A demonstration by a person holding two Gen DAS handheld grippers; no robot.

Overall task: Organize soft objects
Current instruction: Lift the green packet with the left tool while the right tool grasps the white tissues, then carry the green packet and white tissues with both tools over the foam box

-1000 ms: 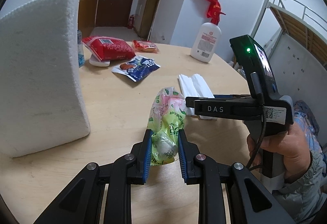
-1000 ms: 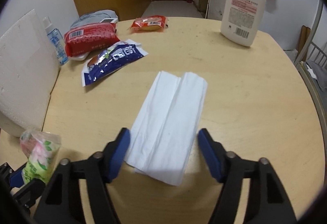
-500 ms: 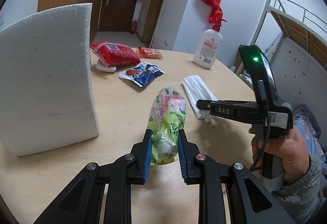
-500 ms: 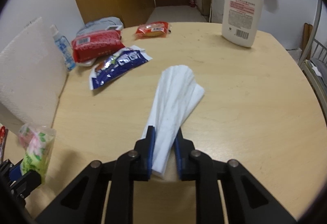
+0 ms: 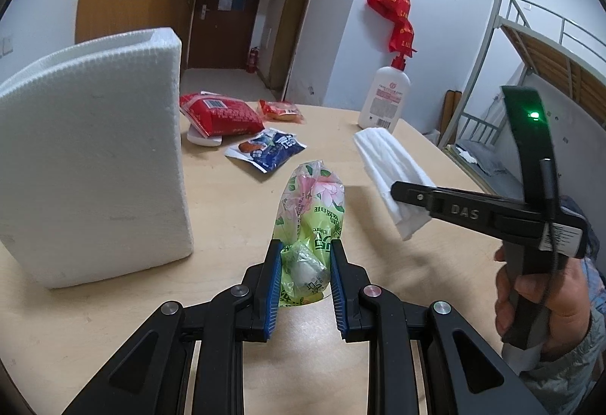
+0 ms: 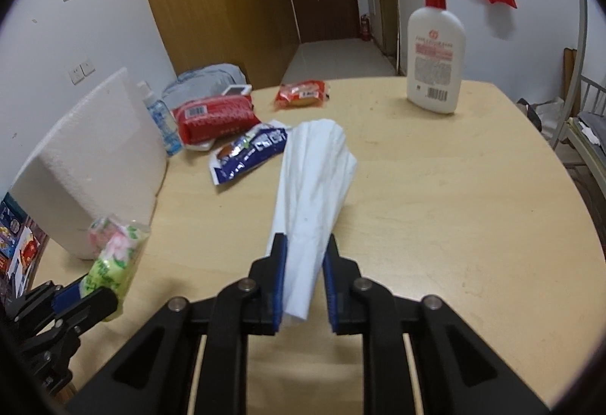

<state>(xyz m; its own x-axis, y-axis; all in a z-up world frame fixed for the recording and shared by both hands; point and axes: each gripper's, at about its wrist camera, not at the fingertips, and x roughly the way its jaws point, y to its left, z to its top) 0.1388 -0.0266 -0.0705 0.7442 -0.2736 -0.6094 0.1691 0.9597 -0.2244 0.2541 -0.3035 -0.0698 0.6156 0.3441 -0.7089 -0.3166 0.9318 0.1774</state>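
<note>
My left gripper (image 5: pixel 306 256) is shut on a green flowered tissue pack (image 5: pixel 312 203), held above the wooden table (image 5: pixel 227 195). The same tissue pack (image 6: pixel 113 252) shows at the lower left of the right wrist view. My right gripper (image 6: pixel 305 248) is shut on a folded stack of white tissue (image 6: pixel 314 180), bunched between the pads and lifted off the table. In the left wrist view the white tissue (image 5: pixel 390 169) hangs from the right gripper (image 5: pixel 407 195), which a hand (image 5: pixel 538 294) holds at the right.
A tall white foam block (image 5: pixel 91 150) stands at the left. Behind lie a red packet (image 5: pixel 219 114), a blue snack pouch (image 5: pixel 270 148), a small orange packet (image 5: pixel 280 110) and a white lotion bottle (image 6: pixel 435 47). A small clear bottle (image 6: pixel 161 123) stands beside the foam.
The right gripper closed on the white tissue, squeezing it into a fan, then lifted it off the table. The left gripper kept its hold on the tissue pack.
</note>
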